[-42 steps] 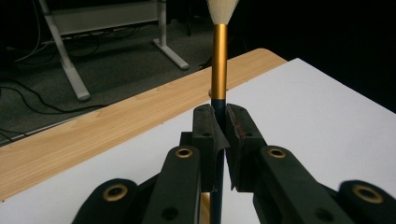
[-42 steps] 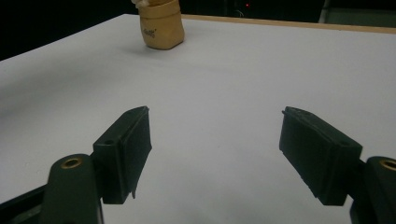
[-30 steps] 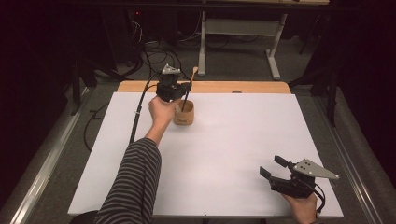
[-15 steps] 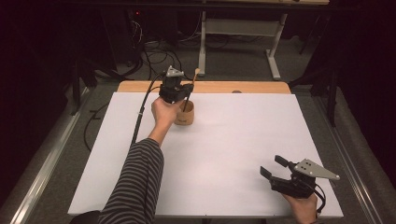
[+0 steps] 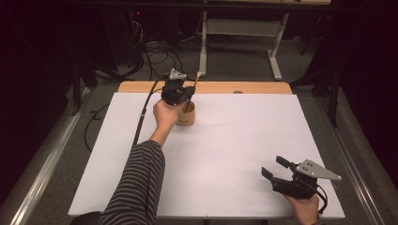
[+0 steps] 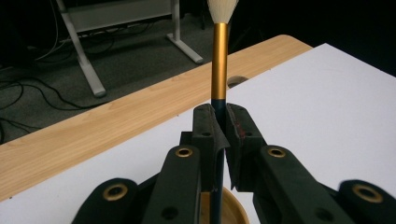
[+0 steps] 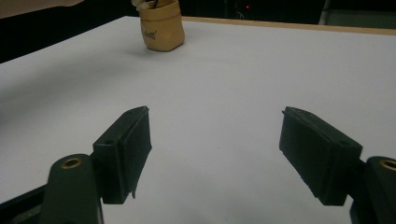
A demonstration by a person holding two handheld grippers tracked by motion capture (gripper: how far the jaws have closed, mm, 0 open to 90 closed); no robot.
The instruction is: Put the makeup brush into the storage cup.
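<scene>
Ok, my left gripper point(image 6: 219, 128) clamps the brush point(image 6: 220, 65) above the cup point(image 5: 186, 115). Right gripper point(image 7: 215, 158) gapes idle. Off-centre pinch; brush may slip.

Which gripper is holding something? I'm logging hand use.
The left gripper, at the far side of the table above the cup: its jaws are shut on a brush. The right gripper is open, holding nothing.

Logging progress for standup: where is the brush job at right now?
Done: the left hand-held gripper is shut on the brush, directly above the tan cup. In hand: the brush handle runs down into the cup; whether it's going in or out, I can't tell. The right hand-held gripper is open, idle above the white table.
</scene>
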